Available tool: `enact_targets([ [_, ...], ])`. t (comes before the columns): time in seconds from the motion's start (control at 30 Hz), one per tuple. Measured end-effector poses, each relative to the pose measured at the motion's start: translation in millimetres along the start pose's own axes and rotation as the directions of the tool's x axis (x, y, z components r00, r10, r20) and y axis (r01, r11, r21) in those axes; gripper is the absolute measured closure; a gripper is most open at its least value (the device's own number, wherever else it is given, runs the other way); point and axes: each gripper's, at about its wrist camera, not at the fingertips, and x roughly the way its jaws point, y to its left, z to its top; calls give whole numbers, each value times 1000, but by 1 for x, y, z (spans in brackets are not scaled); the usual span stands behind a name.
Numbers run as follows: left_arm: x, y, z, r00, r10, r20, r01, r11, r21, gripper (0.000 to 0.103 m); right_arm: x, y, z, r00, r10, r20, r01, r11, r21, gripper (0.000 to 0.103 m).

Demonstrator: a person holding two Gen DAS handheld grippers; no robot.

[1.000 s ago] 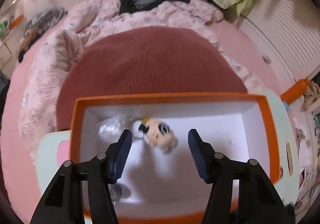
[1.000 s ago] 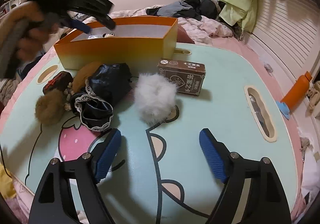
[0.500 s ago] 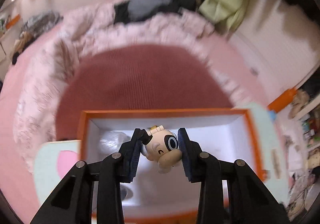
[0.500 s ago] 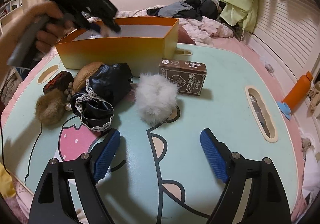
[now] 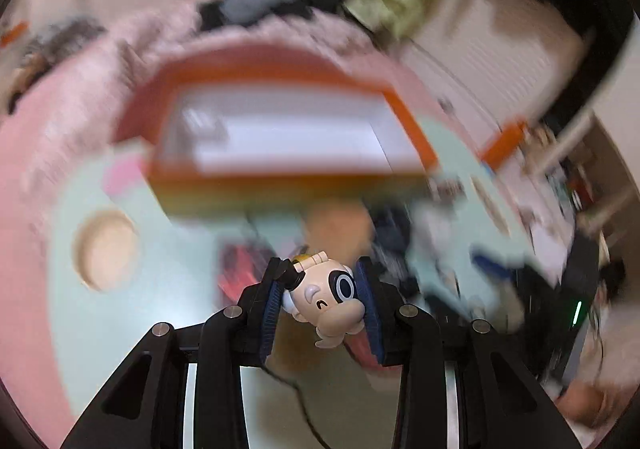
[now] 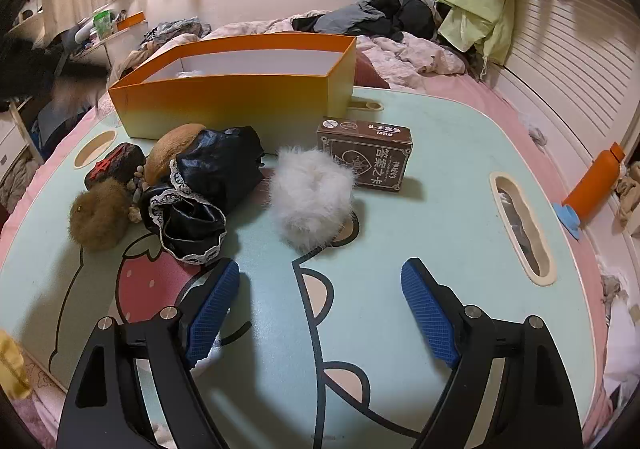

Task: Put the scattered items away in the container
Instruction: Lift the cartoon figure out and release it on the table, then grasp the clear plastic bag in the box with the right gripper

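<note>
Held a small toy figure (image 5: pixel 324 297) tight between the blue pads of the left gripper (image 5: pixel 320 299), near side of the orange box (image 6: pixel 236 89), not over it. Smooth hard plastic by the look, cream head, one black-ringed eye, yellow bit on top. Blurred hard, that whole view. Sat far left on the table (image 6: pixel 440 177), the box: stiff card, white inside, something pale at its far-left end, otherwise mostly bare. Barely begun, by that showing. Left lying out: white fluffy ball (image 6: pixel 312 201) mid-table, brown card box (image 6: pixel 366 153) just behind it, glossy black lace-trimmed cloth (image 6: pixel 208 185), two brown fuzzy balls (image 6: pixel 100 215), a dark red-marked block (image 6: pixel 114 165) on the left. Hovered low and near with jaws spread wide and nothing in them, the right gripper (image 6: pixel 320 309).
</note>
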Motion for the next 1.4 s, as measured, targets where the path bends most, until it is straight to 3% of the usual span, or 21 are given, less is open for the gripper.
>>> enact_targets([
  [0.1,21,-16,-26,1000,-8,-11,9,999,36,69,0,0,1,1000,-3,0,3,1000,3,19],
  [0.2,25,-26,-36,994,70,80,-77,993,89,67,-1,1,0,1000,-6,1,6,1000,3,19],
  [0.27,26,-31,-38,990,81,115,-92,991,97,51,-1,0,1,1000,-6,1,6,1000,5,19],
  [0.33,24,-32,-41,991,42,128,-54,994,93,38,-1,-1,1,1000,-8,1,8,1000,7,19],
  [0.47,4,-24,-51,980,-20,198,7,998,65,28,-2,-2,1,1000,-6,-2,6,1000,12,19],
  [0.63,-8,-3,-72,973,97,210,-93,995,-30,14,-18,-21,7,997,47,60,-53,994,100,19],
  [0.73,3,14,-86,985,99,143,-83,990,-113,12,-42,-23,39,984,24,176,-37,997,68,19],
  [0.83,6,10,-86,973,177,146,-164,982,-97,8,-40,-4,92,981,82,177,-77,996,-33,19],
  [0.93,21,1,-84,942,319,103,-315,947,-57,0,-7,25,156,973,228,33,-227,973,-37,19],
  [1.03,23,0,-84,942,312,127,-306,950,-65,0,40,61,194,941,318,-119,-327,943,-64,19],
  [1.07,22,1,-83,942,309,128,-304,951,-64,0,59,76,203,931,326,-164,-344,934,-93,25],
  [1.13,22,3,-86,942,305,139,-299,952,-63,0,94,100,214,921,287,-262,-324,940,-109,38],
  [1.17,21,4,-86,942,304,145,-298,953,-63,0,112,107,218,903,300,-307,-339,937,-82,44],
  [1.23,22,5,-87,942,300,153,-294,954,-61,0,138,113,224,873,338,-350,-362,932,-3,45],
  [1.33,26,6,-85,943,293,156,-288,956,-54,0,153,118,231,893,289,-343,-306,952,8,45],
  [1.4,26,7,-84,945,289,153,-284,957,-56,0,168,123,230,880,286,-380,-302,953,18,45],
])
